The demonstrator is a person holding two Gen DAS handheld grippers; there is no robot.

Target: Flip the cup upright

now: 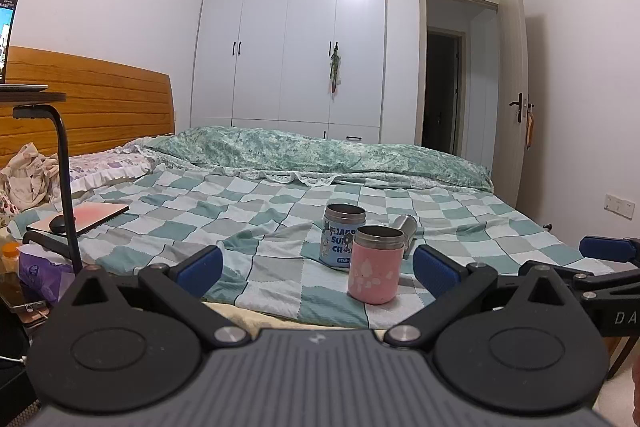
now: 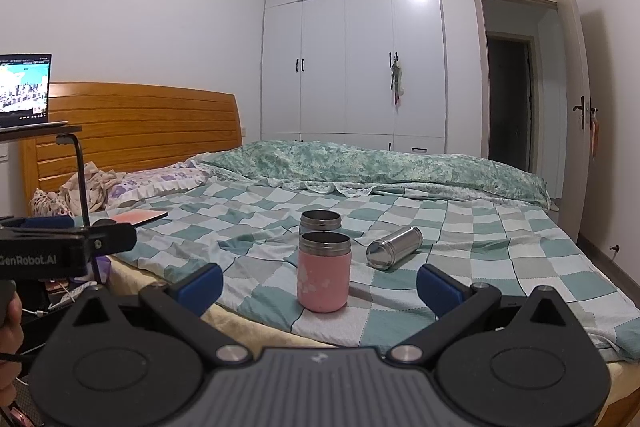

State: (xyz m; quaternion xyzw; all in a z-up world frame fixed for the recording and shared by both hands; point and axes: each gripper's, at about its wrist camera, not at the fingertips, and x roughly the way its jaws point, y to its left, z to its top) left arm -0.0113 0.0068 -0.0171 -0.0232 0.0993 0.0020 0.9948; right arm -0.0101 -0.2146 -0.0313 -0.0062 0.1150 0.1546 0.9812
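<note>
A pink cup (image 1: 375, 264) (image 2: 324, 270) stands upright near the front edge of the bed. A blue printed cup (image 1: 342, 235) (image 2: 320, 221) stands upright just behind it. A plain steel cup (image 2: 394, 247) lies on its side to their right, mostly hidden behind the pink cup in the left wrist view (image 1: 407, 225). My left gripper (image 1: 318, 267) is open and empty, short of the pink cup. My right gripper (image 2: 320, 285) is open and empty, its fingers either side of the pink cup in the view but nearer the camera.
The checked bedspread (image 2: 460, 267) covers the bed, with a rolled green quilt (image 2: 360, 163) at the back. An overbed stand (image 1: 64, 167) with a laptop (image 2: 24, 91) is at the left. A pink notebook (image 1: 92, 217) lies on the bed's left side.
</note>
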